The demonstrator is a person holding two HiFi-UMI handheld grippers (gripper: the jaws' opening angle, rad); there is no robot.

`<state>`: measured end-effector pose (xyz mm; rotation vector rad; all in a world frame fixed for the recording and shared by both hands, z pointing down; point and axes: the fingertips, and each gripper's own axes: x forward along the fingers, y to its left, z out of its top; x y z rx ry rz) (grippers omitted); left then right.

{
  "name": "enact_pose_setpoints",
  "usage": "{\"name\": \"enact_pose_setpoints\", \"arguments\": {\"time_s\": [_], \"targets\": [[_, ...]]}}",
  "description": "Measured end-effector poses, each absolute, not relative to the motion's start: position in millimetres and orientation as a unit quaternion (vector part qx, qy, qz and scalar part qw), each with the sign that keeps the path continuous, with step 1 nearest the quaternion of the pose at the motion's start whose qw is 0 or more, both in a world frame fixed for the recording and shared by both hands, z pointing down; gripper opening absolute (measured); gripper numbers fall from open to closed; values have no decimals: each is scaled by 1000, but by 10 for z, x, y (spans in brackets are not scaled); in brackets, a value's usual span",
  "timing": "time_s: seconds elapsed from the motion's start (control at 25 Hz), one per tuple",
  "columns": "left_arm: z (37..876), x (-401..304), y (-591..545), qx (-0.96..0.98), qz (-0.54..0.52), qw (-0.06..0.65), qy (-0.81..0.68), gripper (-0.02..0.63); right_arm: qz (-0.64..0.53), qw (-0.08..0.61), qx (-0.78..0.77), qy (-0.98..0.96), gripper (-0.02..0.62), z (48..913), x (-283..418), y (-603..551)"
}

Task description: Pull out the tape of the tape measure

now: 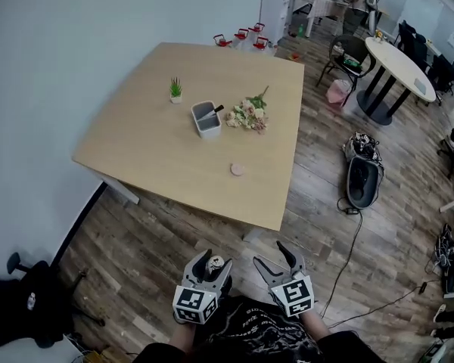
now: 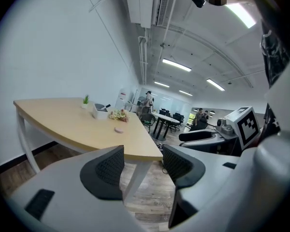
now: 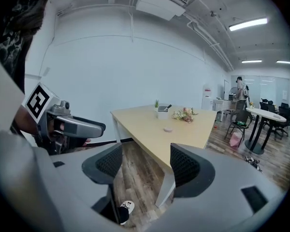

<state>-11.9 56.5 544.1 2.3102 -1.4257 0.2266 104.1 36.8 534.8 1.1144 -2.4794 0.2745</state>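
At the bottom centre of the head view, the left hand-held gripper [image 1: 212,266] and the right hand-held gripper [image 1: 268,252] were held side by side over the wood floor [image 1: 318,203], short of the tabletop [image 1: 159,127] and touching nothing on it. The small round pinkish tape measure [image 1: 237,169] lay alone on the tabletop, toward its lower edge in the frame, well apart from both. Above it stood a grey container [image 1: 206,119], with a bunch of flowers [image 1: 248,115] just to its right and a little potted plant [image 1: 175,90] to its upper left.

In the left gripper view, the jaws stood apart with nothing between them. The tabletop's corner and the floor showed through the gap, and the tape measure sat far off, left of centre.

In the right gripper view, the jaws were likewise spread and empty, framing the tabletop's leg, with the tape measure small near the frame's centre.
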Motion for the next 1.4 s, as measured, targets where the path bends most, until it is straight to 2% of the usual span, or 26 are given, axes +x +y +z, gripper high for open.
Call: {"name": "enact_pose_setpoints", "arguments": {"time_s": [0.56,1.4], "targets": [[5395,-714,-758,873,108,181,-440,249,115,207,471,-850,307,5394,469,-684],[5391,-1087,-1510,830,93,200,-513,249,132,244,432,-858,307,5568,377,-2075]]}}
